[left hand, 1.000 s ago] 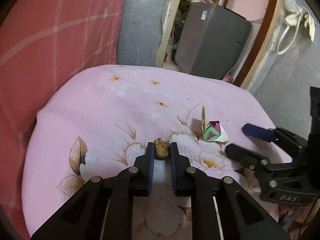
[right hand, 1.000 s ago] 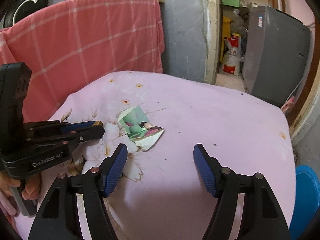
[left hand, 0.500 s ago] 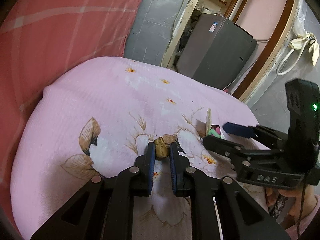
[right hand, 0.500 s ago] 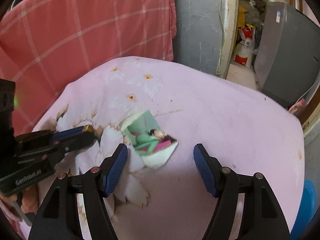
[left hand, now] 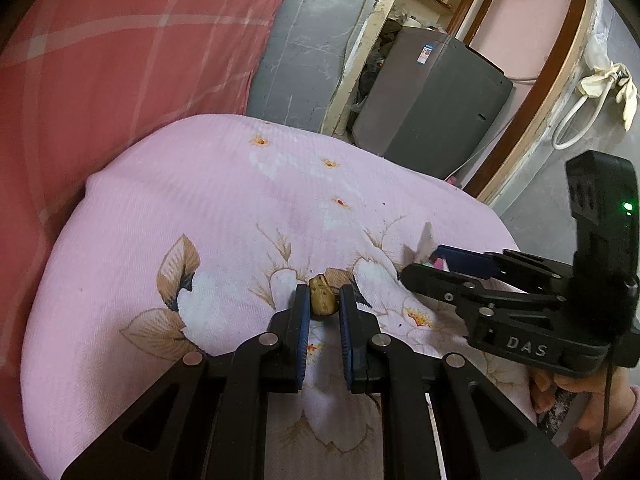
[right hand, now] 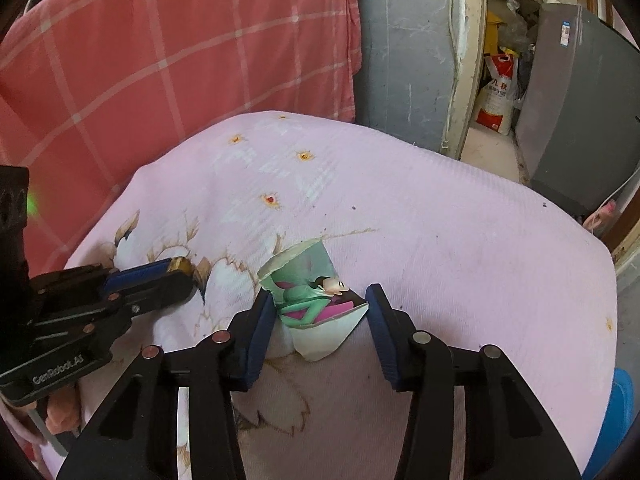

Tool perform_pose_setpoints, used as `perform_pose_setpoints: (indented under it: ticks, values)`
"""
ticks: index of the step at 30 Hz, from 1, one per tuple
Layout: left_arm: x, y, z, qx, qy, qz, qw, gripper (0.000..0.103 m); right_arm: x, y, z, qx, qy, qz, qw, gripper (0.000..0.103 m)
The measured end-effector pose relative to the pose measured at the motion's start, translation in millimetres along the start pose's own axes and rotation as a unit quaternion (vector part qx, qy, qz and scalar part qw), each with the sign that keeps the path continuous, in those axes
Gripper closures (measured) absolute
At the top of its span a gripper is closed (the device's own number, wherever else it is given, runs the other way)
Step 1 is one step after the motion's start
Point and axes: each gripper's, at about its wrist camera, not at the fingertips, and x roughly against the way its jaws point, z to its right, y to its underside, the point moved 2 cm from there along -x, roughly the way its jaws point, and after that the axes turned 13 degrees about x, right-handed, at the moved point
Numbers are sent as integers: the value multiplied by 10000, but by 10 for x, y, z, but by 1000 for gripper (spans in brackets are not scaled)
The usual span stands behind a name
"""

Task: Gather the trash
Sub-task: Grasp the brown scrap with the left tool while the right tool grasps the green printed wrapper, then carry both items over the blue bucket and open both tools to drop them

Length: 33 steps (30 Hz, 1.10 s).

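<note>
My left gripper (left hand: pixel 323 299) is shut on a small tan scrap of trash (left hand: pixel 322 299) just above the pink flowered cloth (left hand: pixel 224 208). The left gripper (right hand: pixel 182 270) and its tan scrap (right hand: pixel 179 265) also show in the right wrist view. A torn cartoon-printed paper wrapper (right hand: pixel 316 294) lies crumpled on the cloth. My right gripper (right hand: pixel 320 308) is open, its blue pads on either side of the wrapper. In the left wrist view the right gripper (left hand: pixel 430 266) partly hides the wrapper (left hand: pixel 424 244).
A red checked cloth (right hand: pixel 168 52) hangs behind the table. A grey appliance (left hand: pixel 432 100) stands beyond the far edge by a doorway. A blue bin (right hand: pixel 614 420) sits low at the right, off the table edge.
My right gripper has moved forward and now straddles the wrapper, with its jaws narrowed. My left gripper has kept hold of the tan scrap and shifted a little.
</note>
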Motion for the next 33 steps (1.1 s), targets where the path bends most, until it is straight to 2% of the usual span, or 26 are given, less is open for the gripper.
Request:
perform_pose_setpoints:
  ticks: [6, 14, 24, 33]
  values:
    - [124, 53, 142, -331, -99, 286, 9990, 92, 318, 192, -7, -278, 243, 616, 9974, 59]
    - [409, 125, 455, -605, 120, 790, 9950, 92, 909, 400, -32, -351, 810, 1544, 9840, 59]
    - [756, 137, 935, -804, 519, 1522, 9837, 92, 1788, 529, -43, -359, 1576, 2619, 9515, 59]
    - [948, 242, 1634, -1076, 1199, 2049, 9654, 92, 2486, 834, 160, -447, 2354, 3064, 9213, 59]
